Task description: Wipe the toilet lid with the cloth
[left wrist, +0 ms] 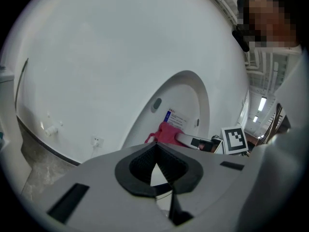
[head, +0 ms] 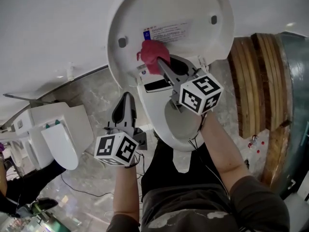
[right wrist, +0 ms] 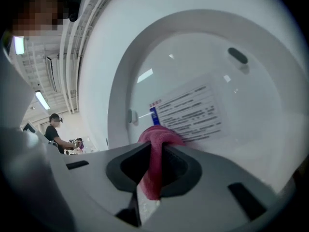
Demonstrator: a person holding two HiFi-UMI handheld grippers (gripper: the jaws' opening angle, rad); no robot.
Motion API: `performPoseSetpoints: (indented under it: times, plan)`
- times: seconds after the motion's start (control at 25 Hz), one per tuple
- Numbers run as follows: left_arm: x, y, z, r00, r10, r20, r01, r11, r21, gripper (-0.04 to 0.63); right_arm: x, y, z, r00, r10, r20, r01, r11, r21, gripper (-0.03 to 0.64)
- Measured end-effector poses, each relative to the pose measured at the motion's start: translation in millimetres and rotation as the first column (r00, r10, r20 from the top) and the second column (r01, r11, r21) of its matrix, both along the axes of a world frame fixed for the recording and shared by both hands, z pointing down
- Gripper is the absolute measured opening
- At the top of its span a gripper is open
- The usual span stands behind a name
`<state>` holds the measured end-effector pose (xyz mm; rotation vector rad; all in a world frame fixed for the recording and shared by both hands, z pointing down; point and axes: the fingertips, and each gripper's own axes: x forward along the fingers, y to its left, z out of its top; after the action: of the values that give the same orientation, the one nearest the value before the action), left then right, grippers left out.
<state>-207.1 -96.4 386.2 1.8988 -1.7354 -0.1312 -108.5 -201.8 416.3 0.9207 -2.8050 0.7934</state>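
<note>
The white toilet lid [head: 169, 13] stands raised, its inner face toward me, with a printed label [right wrist: 188, 110] on it. A pink cloth [head: 153, 54] is pressed against that face, beside the label's lower left corner. My right gripper [head: 160, 63] is shut on the cloth [right wrist: 157, 139], which bunches out past its tips [right wrist: 154, 151] onto the lid [right wrist: 193, 66]. My left gripper [head: 126, 98] hangs lower left of the bowl, shut on nothing [left wrist: 155, 148]. From the left gripper view the cloth [left wrist: 166, 132] and the right gripper [left wrist: 193, 140] show ahead against the lid [left wrist: 183, 95].
The toilet bowl rim [head: 149, 105] lies below the lid. A second white toilet [head: 58, 134] stands at the left on the marble floor [head: 96, 95]. A round wooden piece [head: 260, 81] stands close at the right. A wall socket [left wrist: 97, 141] sits low on the wall.
</note>
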Motion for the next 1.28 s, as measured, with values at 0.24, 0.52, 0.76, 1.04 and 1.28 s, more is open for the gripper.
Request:
performPoseSetpoints:
  times: [0.24,0.52,0.76,1.04,1.28]
  plan:
    - [55.3,-29.8,2.8,0.999,0.039,0.001,-0.039,0.999,-0.003,0.006,87.3,-34.6,9.2,0.995,0.097,-0.029,-0.097,0.995,-0.005,0.051]
    - [106.7,-61.5,8.4,0.999,0.047,0.004,-0.047,0.999,0.005,0.008,163.3,-56.2,26.7,0.984,0.178,-0.011,-0.178,0.981,-0.075,0.051]
    - [128.5,-67.0,12.3,0.999,0.048,-0.004,-0.048,0.999,0.008,0.008,193.8,-57.8,37.3,0.977,0.209,-0.035,-0.212,0.972,-0.101,0.051]
    - [84.8,-42.4,17.4,1.000,-0.018,-0.005,0.018,1.000,-0.007,0.008,142.7,-34.4,38.6,0.988,0.151,-0.013,-0.152,0.981,-0.119,0.051]
    - [19.4,-11.5,26.1,0.998,-0.056,0.018,0.057,0.998,-0.033,0.006,34.2,17.4,46.2,1.000,-0.010,0.001,0.010,0.990,-0.139,0.051]
